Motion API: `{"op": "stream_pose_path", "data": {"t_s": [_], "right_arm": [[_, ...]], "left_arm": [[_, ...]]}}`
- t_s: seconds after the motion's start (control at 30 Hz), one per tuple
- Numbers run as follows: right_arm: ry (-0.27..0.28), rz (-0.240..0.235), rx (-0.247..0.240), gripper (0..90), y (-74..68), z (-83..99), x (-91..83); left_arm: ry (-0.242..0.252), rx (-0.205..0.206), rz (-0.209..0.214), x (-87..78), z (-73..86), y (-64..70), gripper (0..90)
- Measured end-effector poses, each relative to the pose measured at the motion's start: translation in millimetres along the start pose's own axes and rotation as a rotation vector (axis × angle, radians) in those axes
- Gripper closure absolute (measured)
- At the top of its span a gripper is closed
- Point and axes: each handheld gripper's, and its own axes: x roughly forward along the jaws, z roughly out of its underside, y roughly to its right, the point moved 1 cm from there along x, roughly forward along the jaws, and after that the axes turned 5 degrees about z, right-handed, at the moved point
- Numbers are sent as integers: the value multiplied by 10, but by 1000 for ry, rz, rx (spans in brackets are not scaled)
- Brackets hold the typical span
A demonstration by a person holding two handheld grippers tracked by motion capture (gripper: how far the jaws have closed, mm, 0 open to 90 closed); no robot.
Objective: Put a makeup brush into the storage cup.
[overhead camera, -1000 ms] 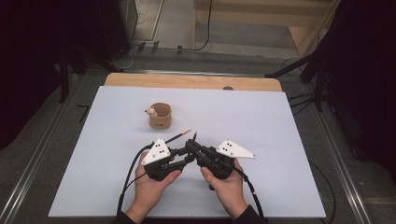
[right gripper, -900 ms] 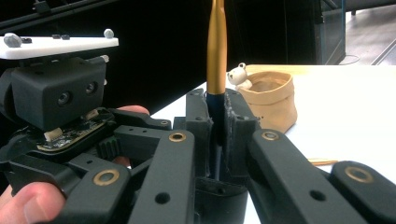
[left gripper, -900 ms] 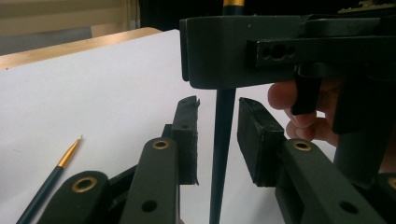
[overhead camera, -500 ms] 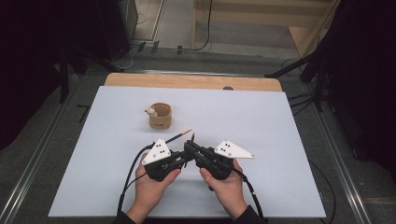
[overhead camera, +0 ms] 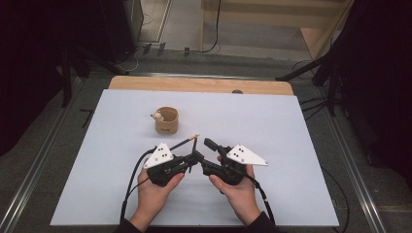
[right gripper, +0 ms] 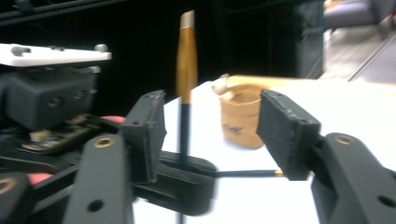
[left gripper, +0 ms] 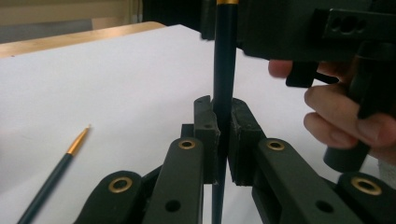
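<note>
Left gripper [overhead camera: 193,156] pinches thin black brush with gold ferrule [left gripper: 224,70] mid-handle, jaws pressed tight on shaft, holding it upright, likely for handover. Right gripper [overhead camera: 208,154] faces it, jaws spread wide either side of brush [right gripper: 185,70], apparently poised to take it, not yet closing. Both hover above white worktop [overhead camera: 291,136], near front edge, centre. Second slim black-and-gold brush [left gripper: 53,175] lies flat on worktop. Tan cylindrical holder with small animal figure [overhead camera: 166,120] stands toward rear edge, probable destination.
</note>
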Motion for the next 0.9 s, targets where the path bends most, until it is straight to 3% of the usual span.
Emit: {"op": "stream_pose_path", "data": {"t_s": [0.17,0.23,0.33,0.43,0.63,0.73,0.9], "right_arm": [[22,46,-28,301,100,-22,-63],[20,43,-36,263,120,-18,-72],[-14,58,-68,163,208,8,-112],[-22,69,-57,141,263,15,-134],[-32,103,-99,133,308,5,-181],[-49,106,-106,62,356,3,-219],[-60,116,-130,28,441,30,-275]], "left_arm": [[7,-2,-16,-35,4,-47,846],[8,-5,-19,-41,7,-56,846],[14,-9,-26,-64,7,-84,846],[22,-10,-35,-85,2,-104,846],[31,-16,-46,-126,-6,-142,846],[39,-20,-56,-157,-13,-167,846],[47,-18,-64,-184,-23,-188,846]]}}
